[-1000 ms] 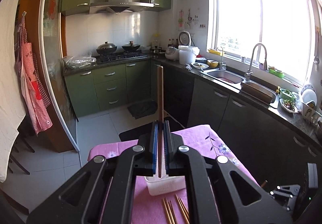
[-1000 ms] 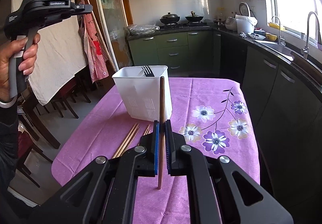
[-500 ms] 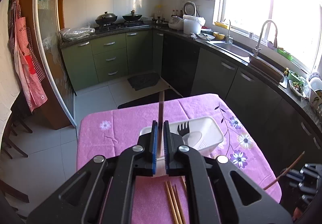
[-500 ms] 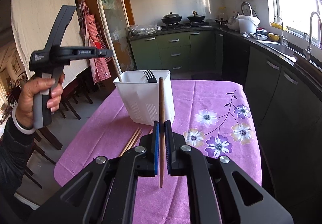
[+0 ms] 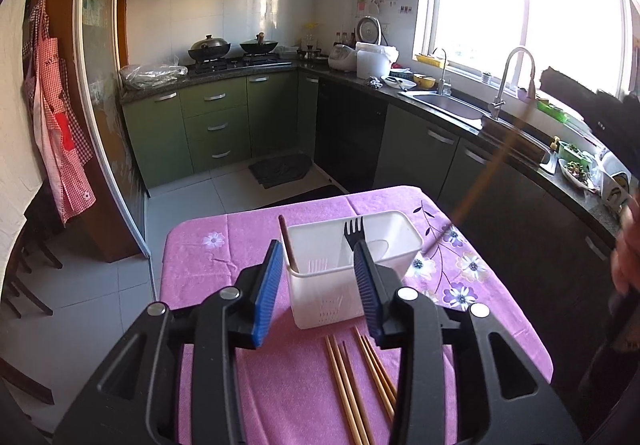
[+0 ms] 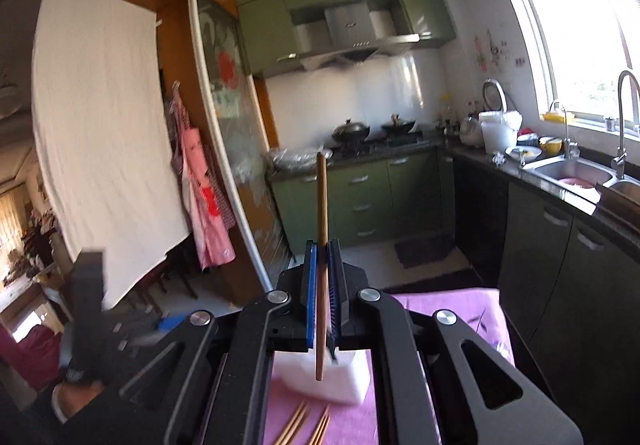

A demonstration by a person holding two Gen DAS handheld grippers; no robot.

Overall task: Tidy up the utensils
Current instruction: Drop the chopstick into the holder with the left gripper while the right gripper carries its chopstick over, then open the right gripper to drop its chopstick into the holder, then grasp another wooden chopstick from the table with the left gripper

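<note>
My left gripper (image 5: 318, 287) is open and empty, just above and in front of the white utensil holder (image 5: 348, 281). A brown chopstick (image 5: 287, 243) stands in the holder's left compartment and a black fork (image 5: 354, 231) in the right one. Several chopsticks (image 5: 360, 389) lie on the purple tablecloth in front of the holder. My right gripper (image 6: 321, 277) is shut on a brown chopstick (image 6: 321, 229), held upright above the holder (image 6: 328, 377). That chopstick shows blurred at the right in the left wrist view (image 5: 486, 173).
The table with the purple flowered cloth (image 5: 248, 241) stands in a kitchen. Dark counter cabinets and a sink (image 5: 448, 105) run along the right. Green cabinets and a stove (image 5: 236, 61) are at the back. A dining chair (image 5: 24, 285) stands at the left.
My left gripper opened and let its chopstick drop into the holder's left compartment. My right gripper rose and moved over the holder with its chopstick.
</note>
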